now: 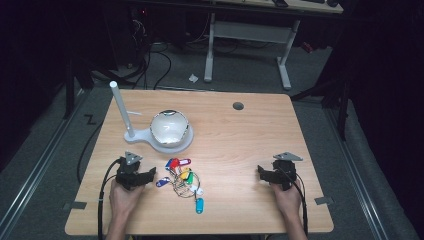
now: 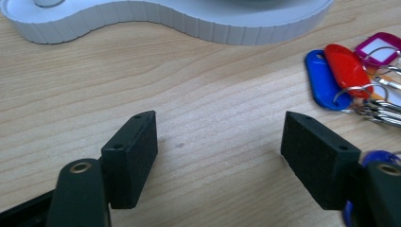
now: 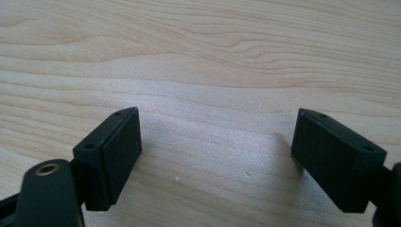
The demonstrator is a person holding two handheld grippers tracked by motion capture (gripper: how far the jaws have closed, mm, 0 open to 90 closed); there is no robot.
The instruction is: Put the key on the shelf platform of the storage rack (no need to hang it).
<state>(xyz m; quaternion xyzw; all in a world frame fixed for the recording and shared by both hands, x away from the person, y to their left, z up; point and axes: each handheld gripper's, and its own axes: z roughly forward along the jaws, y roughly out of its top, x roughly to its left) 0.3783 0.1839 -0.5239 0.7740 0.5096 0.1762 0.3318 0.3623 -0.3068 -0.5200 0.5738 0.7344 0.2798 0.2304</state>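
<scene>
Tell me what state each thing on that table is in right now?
Left claw: open, nothing between its pads, beside the keys.
Right claw: open, over bare wood.
Bunch of key tags: lying loose on the table, untouched.
White stand: upright, its dome resting on the base.

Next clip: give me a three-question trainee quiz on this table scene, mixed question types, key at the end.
1. True or false: the left gripper holds one of the key tags.
2. Which gripper is nearer the key tags?
A. the left gripper
B. the right gripper
C. both equally
3. Fill in: the white stand with the upright post carries a clear ____.

Key
1. False: its jaws stand apart over bare table, with the tags off to one side.
2. A
3. dome
</scene>
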